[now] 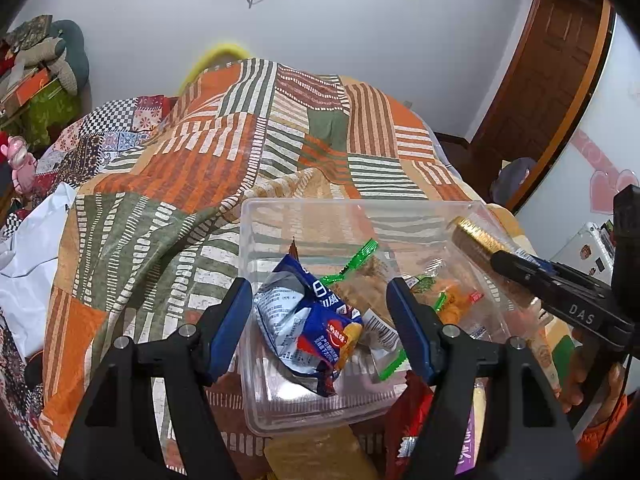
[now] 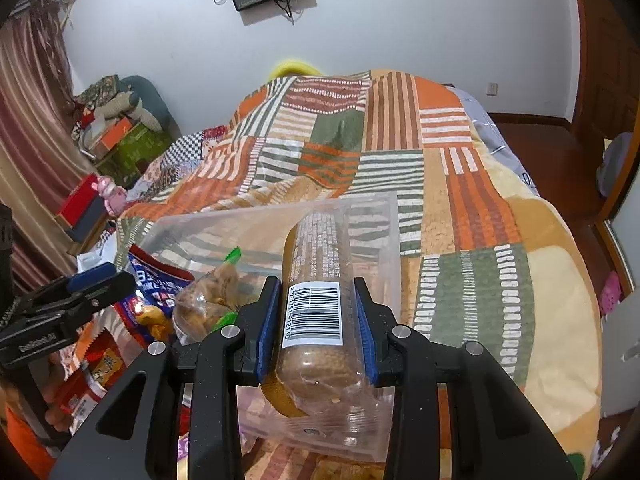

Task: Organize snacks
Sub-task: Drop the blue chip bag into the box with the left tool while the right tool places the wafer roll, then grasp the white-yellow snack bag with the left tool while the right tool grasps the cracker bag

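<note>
A clear plastic bin [image 1: 256,248] sits on the patchwork quilt and shows in the right wrist view too [image 2: 372,216]. Inside lie a blue snack bag [image 1: 308,320] and clear green-edged packets [image 1: 360,276]. My left gripper [image 1: 320,320] is open, its fingers either side of the blue bag over the bin. My right gripper [image 2: 316,320] is shut on a long brown roll of snacks with a barcode label [image 2: 316,280], held over the bin's right side. That roll's gold end [image 1: 476,236] shows in the left wrist view.
More snack packs lie on the quilt before the bin: a red pack [image 2: 96,368] and a yellow pack [image 1: 316,452]. A white bag [image 1: 32,264] lies left. Boxes and soft toys [image 2: 120,128] stand at the far left by the wall.
</note>
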`<state>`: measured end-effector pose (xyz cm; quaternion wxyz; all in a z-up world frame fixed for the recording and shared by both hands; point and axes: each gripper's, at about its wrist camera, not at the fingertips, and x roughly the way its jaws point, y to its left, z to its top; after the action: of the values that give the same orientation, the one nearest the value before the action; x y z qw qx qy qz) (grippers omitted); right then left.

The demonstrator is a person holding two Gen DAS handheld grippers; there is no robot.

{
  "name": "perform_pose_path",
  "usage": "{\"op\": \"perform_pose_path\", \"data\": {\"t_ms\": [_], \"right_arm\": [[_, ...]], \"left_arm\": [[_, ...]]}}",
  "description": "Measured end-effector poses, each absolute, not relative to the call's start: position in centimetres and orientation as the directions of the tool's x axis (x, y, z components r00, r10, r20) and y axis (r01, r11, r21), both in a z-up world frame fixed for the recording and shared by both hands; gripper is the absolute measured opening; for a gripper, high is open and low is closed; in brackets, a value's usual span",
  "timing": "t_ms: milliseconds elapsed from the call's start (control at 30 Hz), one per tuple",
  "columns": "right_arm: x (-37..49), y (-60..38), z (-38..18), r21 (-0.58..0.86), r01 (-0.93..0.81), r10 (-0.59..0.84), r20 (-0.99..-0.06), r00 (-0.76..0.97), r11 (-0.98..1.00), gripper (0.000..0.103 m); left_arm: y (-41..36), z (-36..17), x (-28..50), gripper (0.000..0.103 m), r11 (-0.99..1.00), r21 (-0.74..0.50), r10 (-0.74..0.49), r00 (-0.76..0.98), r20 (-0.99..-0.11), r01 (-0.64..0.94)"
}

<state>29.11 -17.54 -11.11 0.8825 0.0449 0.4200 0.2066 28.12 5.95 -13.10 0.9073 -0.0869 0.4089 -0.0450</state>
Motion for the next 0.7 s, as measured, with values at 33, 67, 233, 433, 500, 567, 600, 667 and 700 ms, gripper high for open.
{"op": "perform_pose_path", "data": {"t_ms": [33, 67, 233, 433, 500, 567, 600, 667, 700], "right_arm": [[29.0, -17.5, -11.1, 0.245, -0.325, 0.395, -0.724, 0.565, 0.914, 0.035], [29.0, -17.6, -11.0, 0.238, -0.323, 0.389, -0.724, 0.570, 0.916, 0.035], [28.6, -18.2, -10.1, 0.234, -0.317, 0.384, -0.714, 0.586, 0.919, 0.035], [27.1, -18.8, -8.5, 0.224, -0.329, 0.387, -0.695, 0.606, 0.917, 0.038], [26.5, -18.8, -8.0, 0.215, -0.336, 0.387, -0.689, 0.613, 0.917, 0.040], [25.8, -18.9, -7.5, 0.208, -0.343, 0.388, -0.680, 0.622, 0.916, 0.044], [25.4, -19.1, -7.2, 0.206, -0.345, 0.388, -0.674, 0.628, 0.916, 0.047], [24.6, -19.3, -6.6, 0.197, -0.348, 0.386, -0.662, 0.642, 0.917, 0.051], [24.1, -19.5, -6.3, 0.189, -0.350, 0.383, -0.655, 0.651, 0.918, 0.055]], "left_arm": [[6.0, -13.0, 28.0, 0.069, 0.982, -0.191, -0.147, 0.666, -0.731, 0.007], [6.1, -12.8, 27.8, 0.069, 0.982, -0.187, -0.141, 0.671, -0.728, 0.003], [6.5, -11.7, 26.8, 0.070, 0.984, -0.180, -0.129, 0.688, -0.714, -0.003], [6.9, -9.5, 24.7, 0.070, 0.986, -0.165, -0.109, 0.722, -0.683, -0.008], [7.0, -8.8, 23.8, 0.070, 0.987, -0.158, -0.103, 0.732, -0.673, -0.007], [7.2, -8.2, 23.0, 0.070, 0.989, -0.150, -0.095, 0.741, -0.665, -0.008], [7.2, -7.9, 22.5, 0.071, 0.989, -0.145, -0.090, 0.745, -0.661, -0.009], [7.4, -7.5, 21.6, 0.074, 0.990, -0.138, -0.081, 0.754, -0.652, -0.013], [7.4, -7.3, 21.2, 0.076, 0.991, -0.135, -0.077, 0.757, -0.649, -0.016]]}}
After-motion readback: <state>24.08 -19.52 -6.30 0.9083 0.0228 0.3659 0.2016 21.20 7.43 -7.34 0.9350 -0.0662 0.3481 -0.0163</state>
